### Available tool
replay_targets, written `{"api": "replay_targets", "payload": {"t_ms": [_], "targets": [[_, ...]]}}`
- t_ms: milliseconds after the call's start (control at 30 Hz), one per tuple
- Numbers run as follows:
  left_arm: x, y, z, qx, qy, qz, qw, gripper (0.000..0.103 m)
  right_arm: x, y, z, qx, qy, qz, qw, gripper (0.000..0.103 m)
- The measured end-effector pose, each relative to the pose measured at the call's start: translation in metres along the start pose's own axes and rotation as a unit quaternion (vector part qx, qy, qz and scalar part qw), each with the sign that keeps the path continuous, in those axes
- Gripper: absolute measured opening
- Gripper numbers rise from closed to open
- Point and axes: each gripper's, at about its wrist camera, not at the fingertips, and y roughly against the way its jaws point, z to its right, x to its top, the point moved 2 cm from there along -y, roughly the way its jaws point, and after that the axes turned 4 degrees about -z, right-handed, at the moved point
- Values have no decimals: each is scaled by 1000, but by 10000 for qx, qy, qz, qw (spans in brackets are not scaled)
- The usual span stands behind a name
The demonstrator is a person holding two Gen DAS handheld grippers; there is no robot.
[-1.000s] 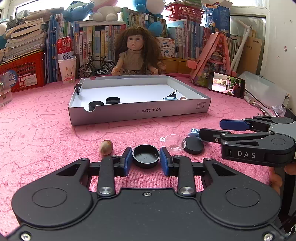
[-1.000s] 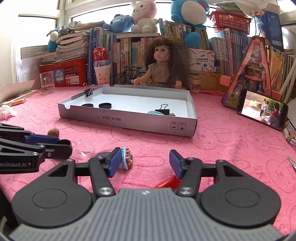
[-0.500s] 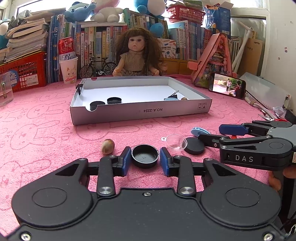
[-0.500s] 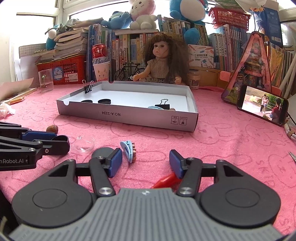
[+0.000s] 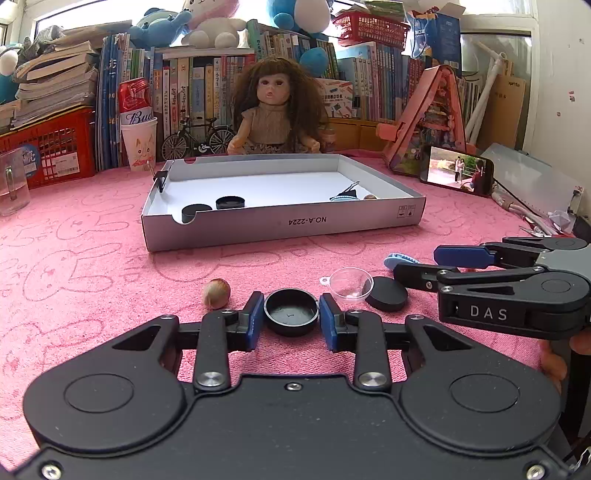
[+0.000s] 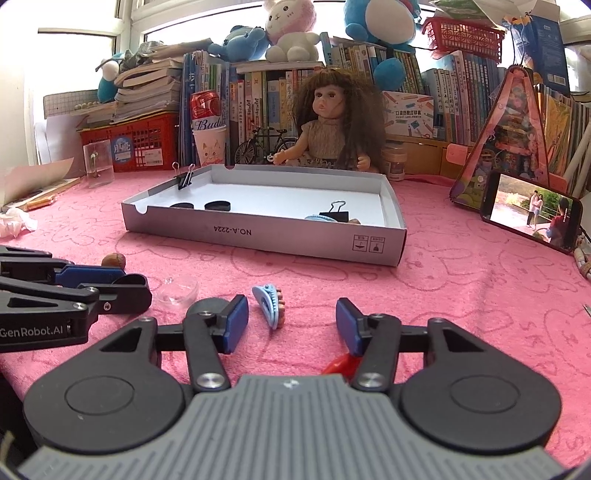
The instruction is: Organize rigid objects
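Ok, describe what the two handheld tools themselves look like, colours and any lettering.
The left tool has a smooth black body, round hubs, silver screws and blue pads; its side reads GenRobot.AI. The right tool matches, with a ribbed grey top plate and DAS lettering.

A doll (image 5: 275,110) with long brown hair sits at the far edge of the table (image 5: 74,258), which has a pink cloth with rabbit drawings. Just beside the doll stands a small model bicycle (image 5: 198,138). Near it is a paper cup (image 5: 138,142) with a red can (image 5: 135,99) inside it. At the far left corner there is a red crate (image 5: 51,147) with books on top, and a glass mug (image 5: 13,182) is in front of it. Behind all these is a row of books (image 5: 207,85), and plush toys (image 5: 218,22) lie on top of them. Near the right edge a phone (image 5: 456,170) with a lit screen leans against a pink triangular stand (image 5: 439,118).
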Motion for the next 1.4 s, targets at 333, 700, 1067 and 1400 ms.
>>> {"api": "replay_targets", "payload": {"t_ms": [333,700,1067,1400], "targets": [[1,0,-2,-5,31,-3,10000,30,2,-5,-9,-25,215,-94,9997,29],[5,1,-4,42,109,37,9999,30,7,-3,-12,-41,221,-17,9997,14],[6,2,-5,59,178,56,9998,30,9,0,-8,-101,122,67,9999,14],[17,-1,-9,117,274,166,9994,30,17,1,0,-242,-39,151,9996,14]]}}
